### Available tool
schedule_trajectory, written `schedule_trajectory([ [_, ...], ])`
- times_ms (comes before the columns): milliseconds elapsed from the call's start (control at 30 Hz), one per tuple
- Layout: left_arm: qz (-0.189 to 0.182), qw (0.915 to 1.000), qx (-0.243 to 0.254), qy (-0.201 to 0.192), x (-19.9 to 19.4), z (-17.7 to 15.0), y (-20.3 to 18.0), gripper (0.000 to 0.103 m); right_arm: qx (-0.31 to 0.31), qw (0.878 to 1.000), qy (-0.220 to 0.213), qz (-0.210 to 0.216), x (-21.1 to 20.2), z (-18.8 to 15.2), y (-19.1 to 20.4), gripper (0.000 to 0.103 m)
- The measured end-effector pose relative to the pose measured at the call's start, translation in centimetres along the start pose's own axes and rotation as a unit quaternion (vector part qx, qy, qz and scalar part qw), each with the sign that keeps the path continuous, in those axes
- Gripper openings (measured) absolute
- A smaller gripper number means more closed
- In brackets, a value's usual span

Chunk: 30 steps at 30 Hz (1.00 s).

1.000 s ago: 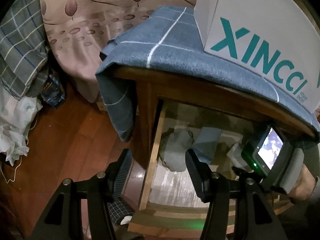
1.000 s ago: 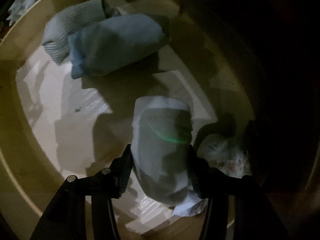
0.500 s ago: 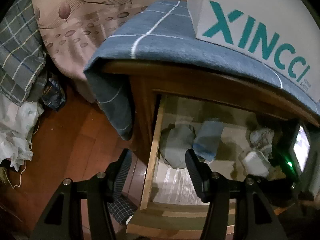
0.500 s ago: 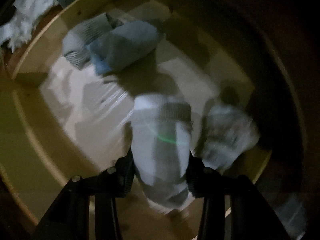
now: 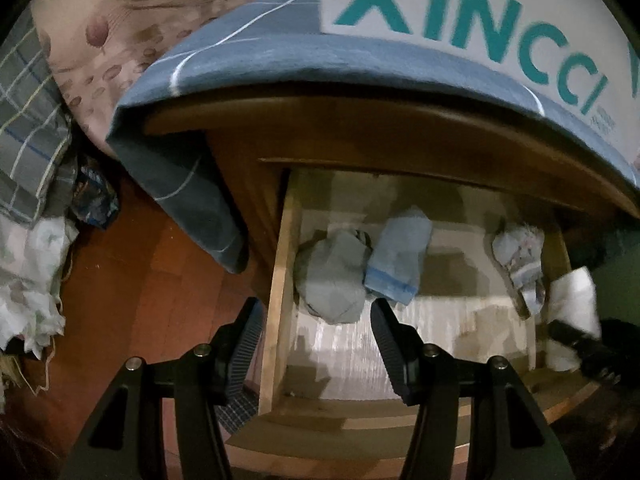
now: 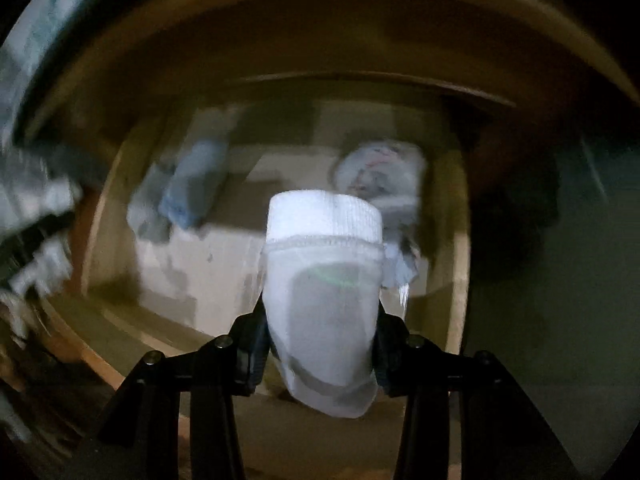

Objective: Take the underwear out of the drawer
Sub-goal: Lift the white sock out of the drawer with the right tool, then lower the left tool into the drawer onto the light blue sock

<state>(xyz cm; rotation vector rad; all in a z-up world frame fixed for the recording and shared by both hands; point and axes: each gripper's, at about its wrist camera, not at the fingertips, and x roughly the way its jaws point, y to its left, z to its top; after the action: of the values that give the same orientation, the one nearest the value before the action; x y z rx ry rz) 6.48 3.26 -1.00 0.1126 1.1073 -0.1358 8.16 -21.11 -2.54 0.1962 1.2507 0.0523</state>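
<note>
The wooden drawer [image 5: 276, 280] is pulled out. Inside lie a grey rolled underwear [image 5: 332, 276], a light blue one [image 5: 400, 260] and a patterned one [image 5: 520, 256]. My right gripper [image 6: 320, 328] is shut on a white rolled underwear [image 6: 324, 280], held above the drawer floor near its right wall. In the left wrist view the same white roll [image 5: 572, 304] shows at the right edge. The blue roll [image 6: 196, 184] and the patterned one [image 6: 380, 172] lie blurred behind it. My left gripper [image 5: 320, 344] is open with nothing between its fingers, over the drawer's front left corner.
A blue checked cloth [image 5: 260, 52] covers the nightstand top and hangs down its left side. A white box with teal letters [image 5: 480, 8] stands on it. Left of the stand are wooden floor [image 5: 140, 280], a bed with a patterned sheet [image 5: 120, 32], plaid fabric [image 5: 28, 120] and crumpled white bags [image 5: 32, 280].
My right gripper has closed on the white roll, lifted it off the drawer floor and rolled at the wrist. The left gripper has drifted a little closer to the drawer.
</note>
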Motion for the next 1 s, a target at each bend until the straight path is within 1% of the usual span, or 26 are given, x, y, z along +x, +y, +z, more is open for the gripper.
schedule_trajectory([
  [67,0.003,0.9999,0.015,-0.005,-0.1,-0.1,-0.6,0.057,0.003,1.0,-0.013,-0.008,-1.7,0.3,-1.2,0.04],
  [167,0.004,0.9992,0.04,-0.003,0.1,-0.3,-1.7,0.057,0.022,0.999,-0.024,0.007,-3.4,-0.7,-2.1,0.04],
  [200,0.001,0.9989,0.048,-0.001,0.2,-0.4,-2.1,0.057,0.028,0.999,-0.027,0.01,-2.1,-1.1,-1.9,0.04],
  [267,0.01,0.9975,0.07,0.003,0.6,-0.6,-3.0,0.057,0.034,0.999,-0.036,0.018,-1.7,-1.2,-2.4,0.04],
  [333,0.021,0.9951,0.096,0.001,0.8,-0.8,-4.0,0.057,0.035,0.998,-0.045,0.016,-0.6,-0.7,-2.9,0.04],
  [467,0.03,0.9877,0.153,-0.01,1.3,-0.9,-5.9,0.057,0.047,0.998,-0.041,0.028,-0.1,-0.5,-3.3,0.04],
  [567,0.034,0.9786,0.203,-0.008,2.2,-0.9,-7.4,0.057,0.05,0.997,-0.043,0.031,-0.2,-0.5,-3.4,0.04],
  [633,0.023,0.9765,0.214,0.006,3.1,-0.6,-8.2,0.057,0.054,0.997,-0.047,0.038,-0.4,-0.5,-3.4,0.04],
  [700,0.023,0.9755,0.218,0.015,3.8,0.0,-8.8,0.057,0.059,0.996,-0.05,0.042,-0.4,-0.4,-3.6,0.04],
  [767,0.024,0.9774,0.209,0.019,4.4,0.5,-9.2,0.057,0.065,0.995,-0.051,0.049,-0.5,-0.3,-3.8,0.04],
  [833,0.022,0.9802,0.194,0.034,5.4,0.9,-9.4,0.057,0.07,0.995,-0.053,0.051,-0.6,-0.2,-4.1,0.04],
  [867,0.024,0.9793,0.197,0.042,6.1,1.0,-9.5,0.057,0.073,0.994,-0.054,0.054,-0.6,-0.2,-4.2,0.04],
  [900,0.029,0.9778,0.203,0.044,6.4,1.0,-9.7,0.057,0.076,0.994,-0.055,0.055,-0.7,-0.1,-4.3,0.04],
  [967,0.038,0.9704,0.234,0.044,7.0,0.6,-10.1,0.057,0.081,0.994,-0.055,0.059,-0.7,-0.1,-4.6,0.04],
  [1000,0.04,0.9652,0.254,0.045,7.2,0.4,-10.4,0.057,0.085,0.993,-0.055,0.061,-0.8,-0.1,-4.8,0.04],
])
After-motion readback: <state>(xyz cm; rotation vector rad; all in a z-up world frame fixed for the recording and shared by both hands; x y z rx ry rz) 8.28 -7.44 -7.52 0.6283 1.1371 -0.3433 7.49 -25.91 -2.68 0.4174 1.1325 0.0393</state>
